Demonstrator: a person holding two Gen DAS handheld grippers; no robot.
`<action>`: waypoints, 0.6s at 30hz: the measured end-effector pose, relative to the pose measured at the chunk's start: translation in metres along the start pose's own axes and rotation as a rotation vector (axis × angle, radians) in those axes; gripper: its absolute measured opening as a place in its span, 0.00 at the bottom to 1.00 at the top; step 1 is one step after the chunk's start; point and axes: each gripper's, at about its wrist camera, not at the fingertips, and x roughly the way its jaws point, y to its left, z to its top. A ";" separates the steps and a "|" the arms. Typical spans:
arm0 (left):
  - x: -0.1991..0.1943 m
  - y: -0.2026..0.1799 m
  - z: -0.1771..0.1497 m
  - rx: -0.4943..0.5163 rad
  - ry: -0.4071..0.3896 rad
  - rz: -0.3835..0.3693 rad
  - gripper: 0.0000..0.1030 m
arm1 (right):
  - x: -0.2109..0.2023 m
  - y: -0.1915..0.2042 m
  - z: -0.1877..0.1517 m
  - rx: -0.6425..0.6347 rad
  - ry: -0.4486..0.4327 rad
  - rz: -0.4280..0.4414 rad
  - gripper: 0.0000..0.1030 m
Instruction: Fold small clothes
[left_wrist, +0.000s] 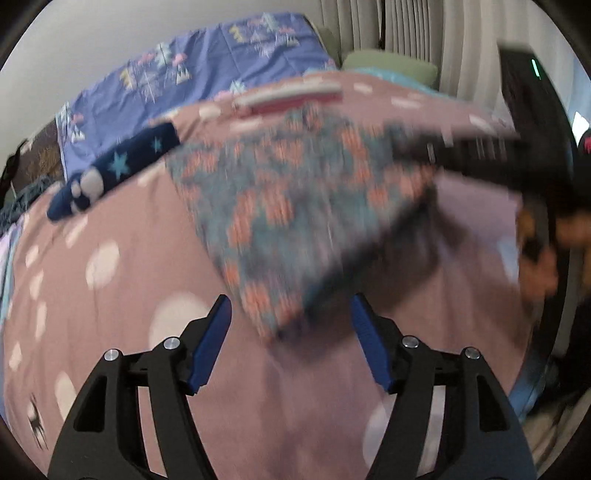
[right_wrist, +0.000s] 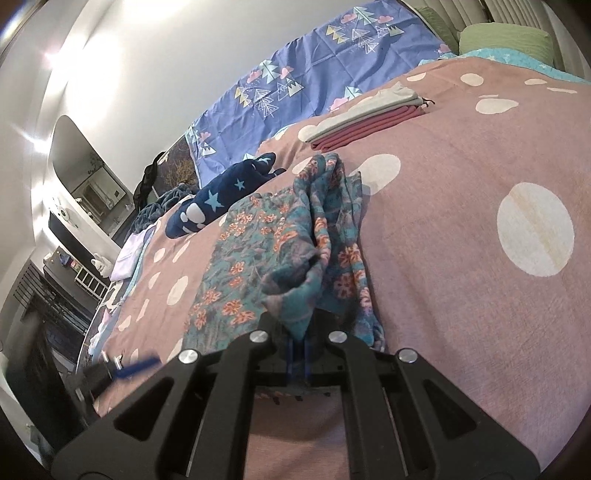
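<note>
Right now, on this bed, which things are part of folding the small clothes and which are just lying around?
In the job:
- floral garment, a corner pinched in the right hand-held gripper
- left hand-held gripper, open, holding nothing
- folded pink and grey clothes, probably already done

Lying about:
- navy star-print plush
- green pillow
- polka-dot bedspread

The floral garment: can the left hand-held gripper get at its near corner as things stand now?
Probably yes. The left hand-held gripper is open and empty, the floral garment lies just ahead of it on the bedspread, and nothing stands between. The right hand-held gripper pinches another edge.
</note>
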 end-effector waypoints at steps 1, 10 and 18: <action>0.003 0.001 -0.004 -0.010 0.010 0.000 0.65 | 0.000 0.002 0.001 -0.003 -0.001 -0.002 0.04; 0.023 0.012 0.005 -0.133 -0.059 0.032 0.65 | -0.007 0.012 0.010 -0.002 0.002 0.001 0.04; 0.034 0.022 0.004 -0.111 -0.081 0.268 0.65 | -0.006 0.001 0.014 0.060 0.032 0.046 0.04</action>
